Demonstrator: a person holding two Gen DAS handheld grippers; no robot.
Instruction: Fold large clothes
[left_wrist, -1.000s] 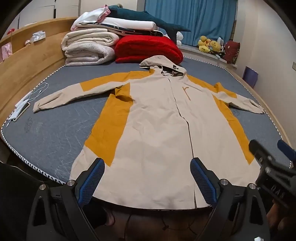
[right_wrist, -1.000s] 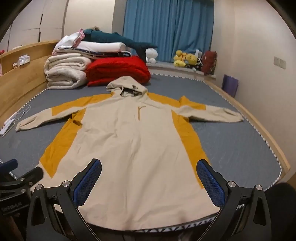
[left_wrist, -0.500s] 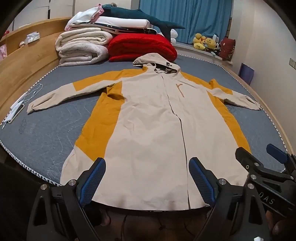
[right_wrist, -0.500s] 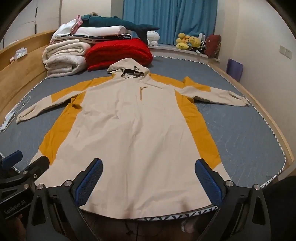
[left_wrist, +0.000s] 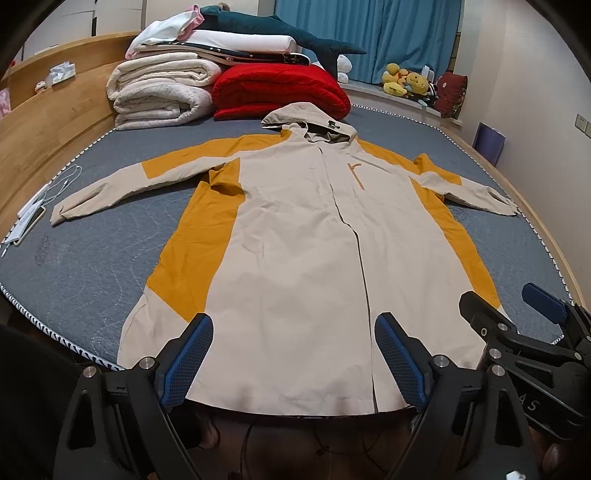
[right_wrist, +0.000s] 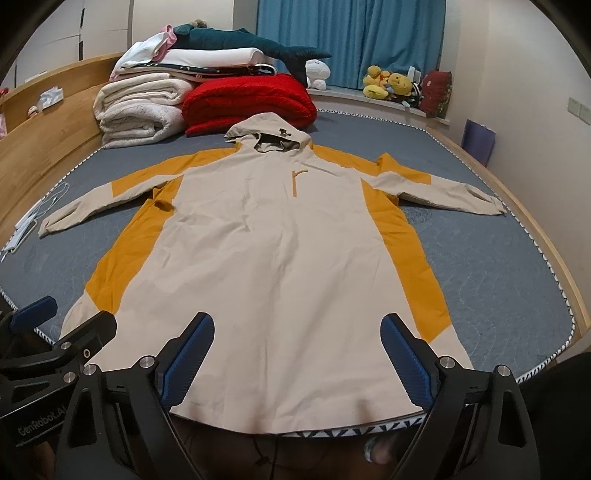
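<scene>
Your left gripper (left_wrist: 293, 356) hangs over the near edge of the mattress (left_wrist: 85, 258) with jaws spread wide, nothing between the blue pads (left_wrist: 186, 360). Your right gripper (right_wrist: 299, 358) sits the same way, jaws wide apart and empty, just beside the left one; each shows at the other's frame edge. The hooded jacket (left_wrist: 295, 240), beige with mustard side panels, lies flat and front up across the middle of the mattress, hem at the near edge and slightly over it, hood (left_wrist: 308, 123) toward the far end, both sleeves spread out toward the left and right edges. Front closure runs down the middle, closed as far as you can see. Neither gripper touches the jacket. At the far left corner sit folded white blankets (left_wrist: 159, 88) and a red quilt (left_wrist: 279, 90), hood tip just beside the quilt. A phone with white cable (left_wrist: 35, 218) lies at the left edge.
</scene>
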